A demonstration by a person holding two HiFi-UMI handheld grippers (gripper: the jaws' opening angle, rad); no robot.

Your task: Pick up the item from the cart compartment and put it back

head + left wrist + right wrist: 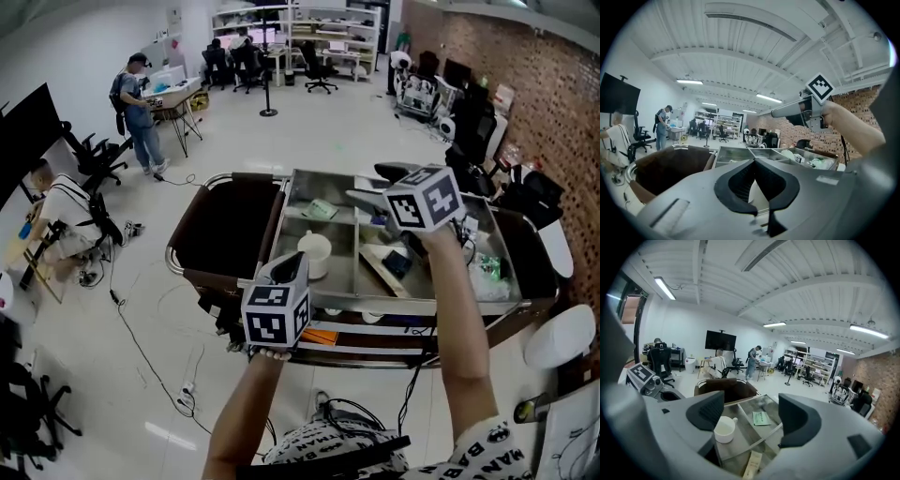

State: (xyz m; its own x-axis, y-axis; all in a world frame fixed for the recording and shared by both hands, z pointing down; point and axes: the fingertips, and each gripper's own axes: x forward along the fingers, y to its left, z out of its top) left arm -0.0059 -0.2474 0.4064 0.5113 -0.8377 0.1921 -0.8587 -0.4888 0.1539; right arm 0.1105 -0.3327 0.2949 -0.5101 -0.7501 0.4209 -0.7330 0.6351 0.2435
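Only the person's patterned sleeve is showing lettering that reads — black capitals giving "BAB" and "MAN", cut off near the picture's edge. The green packet and the slim carton in the cart compartments are carrying print — it is coming out too small to read.

Cart tray: dull grey metal, smooth. Cup: white, smooth, slight gloss. Packet: green paper, matt.
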